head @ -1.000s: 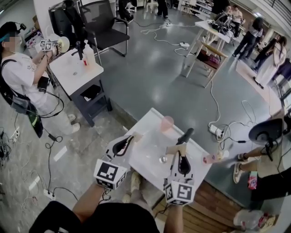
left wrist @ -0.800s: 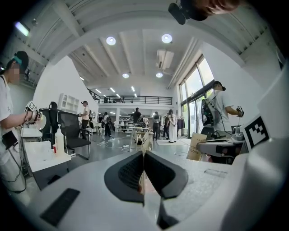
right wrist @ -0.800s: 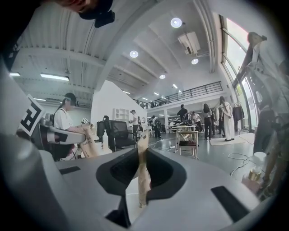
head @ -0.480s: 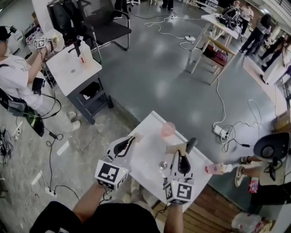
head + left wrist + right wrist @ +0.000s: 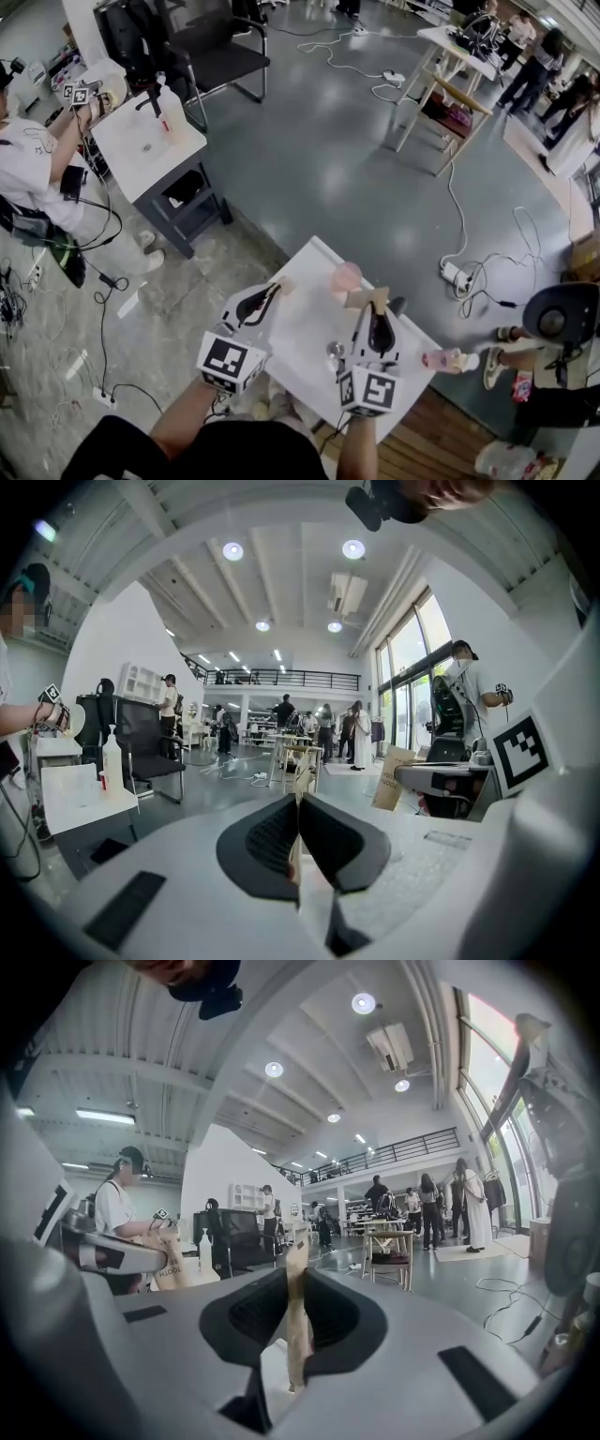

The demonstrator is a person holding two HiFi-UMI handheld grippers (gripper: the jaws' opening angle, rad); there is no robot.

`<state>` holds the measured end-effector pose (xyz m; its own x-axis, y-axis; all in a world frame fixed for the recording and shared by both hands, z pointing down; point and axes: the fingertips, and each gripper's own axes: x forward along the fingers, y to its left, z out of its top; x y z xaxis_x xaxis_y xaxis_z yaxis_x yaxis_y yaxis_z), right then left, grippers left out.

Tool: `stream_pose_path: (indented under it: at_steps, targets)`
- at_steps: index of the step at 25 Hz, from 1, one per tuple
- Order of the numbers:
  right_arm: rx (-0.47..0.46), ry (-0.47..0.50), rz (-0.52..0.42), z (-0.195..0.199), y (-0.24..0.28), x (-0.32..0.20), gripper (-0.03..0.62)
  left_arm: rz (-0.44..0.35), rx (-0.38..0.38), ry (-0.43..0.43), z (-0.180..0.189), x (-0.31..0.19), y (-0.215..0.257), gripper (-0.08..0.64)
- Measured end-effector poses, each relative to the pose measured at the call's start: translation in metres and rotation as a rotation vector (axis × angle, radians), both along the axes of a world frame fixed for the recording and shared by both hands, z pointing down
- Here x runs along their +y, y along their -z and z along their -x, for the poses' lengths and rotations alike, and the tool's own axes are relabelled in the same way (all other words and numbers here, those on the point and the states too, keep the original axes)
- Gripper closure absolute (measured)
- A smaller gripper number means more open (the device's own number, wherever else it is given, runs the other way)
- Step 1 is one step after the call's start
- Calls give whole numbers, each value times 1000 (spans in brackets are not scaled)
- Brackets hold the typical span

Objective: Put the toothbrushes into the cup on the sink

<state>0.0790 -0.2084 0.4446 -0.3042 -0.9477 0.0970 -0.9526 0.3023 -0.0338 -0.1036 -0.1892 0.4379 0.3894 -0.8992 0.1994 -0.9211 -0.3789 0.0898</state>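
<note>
Above sink (image 5: 305, 323), right gripper (image 5: 381, 313) clamps toothbrush box (image 5: 361, 300).

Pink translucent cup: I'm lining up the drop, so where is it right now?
Head view: the pink translucent cup stands at the white sink's far edge, just beyond the kraft toothbrush pack in the right gripper.
</note>
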Motion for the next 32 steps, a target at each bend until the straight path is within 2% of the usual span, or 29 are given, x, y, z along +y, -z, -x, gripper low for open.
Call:
stream_pose_path:
  at_steps: [9,16,19,32]
  targets:
    - [-17,-40,-23,2,-2,-46,539,20,-6,3,6,-19,-10,554]
    - [-21,-75,35,5,-30,-73,540,69,0,15,13,-30,-31,554]
    - [-21,-87,67,5,-46,-81,540,57,-5,14,15,-37,-34,554]
    - [15,-123,146,0,-102,-101,539,104,-1,16,17,-56,-61,554]
